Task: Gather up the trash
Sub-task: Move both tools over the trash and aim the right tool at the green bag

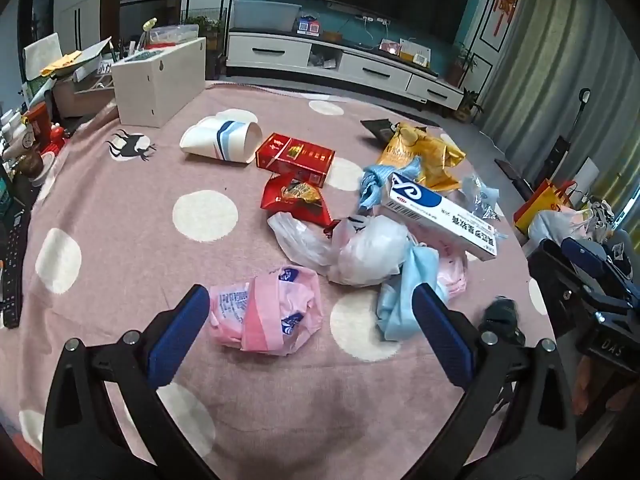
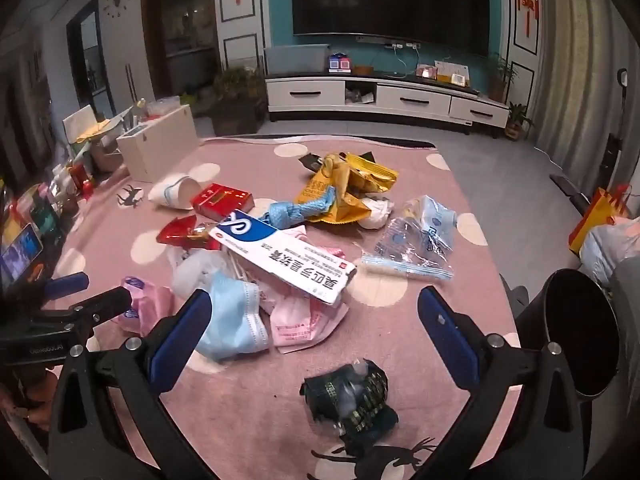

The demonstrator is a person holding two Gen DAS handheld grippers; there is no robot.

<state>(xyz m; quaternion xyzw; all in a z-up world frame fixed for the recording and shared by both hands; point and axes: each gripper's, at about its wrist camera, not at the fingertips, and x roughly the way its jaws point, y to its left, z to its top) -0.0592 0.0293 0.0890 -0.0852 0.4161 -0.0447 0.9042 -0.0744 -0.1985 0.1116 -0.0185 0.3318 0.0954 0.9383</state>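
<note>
Trash lies scattered on a pink dotted tablecloth (image 1: 120, 208). In the left wrist view my left gripper (image 1: 310, 300) stands wide open over a crumpled pink wrapper (image 1: 266, 312), not touching it. Beyond lie a white plastic bag (image 1: 360, 252), a blue face mask (image 1: 400, 300), a white-and-blue carton (image 1: 436, 212), a red box (image 1: 296, 158), a red snack bag (image 1: 296, 198), a yellow chip bag (image 1: 424, 156) and a paper cup (image 1: 224, 140). My right gripper (image 2: 316, 308) is wide open above a dark crumpled wrapper (image 2: 352, 396), holding nothing. The black bin (image 2: 580, 328) stands at the table's right edge.
A white wooden box (image 1: 160, 84) stands at the table's far left corner, with clutter along the left edge. A clear blue-printed packet (image 2: 416, 248) lies right of the pile. A TV cabinet (image 2: 384, 96) lines the far wall. Bags (image 1: 548, 204) sit on the floor to the right.
</note>
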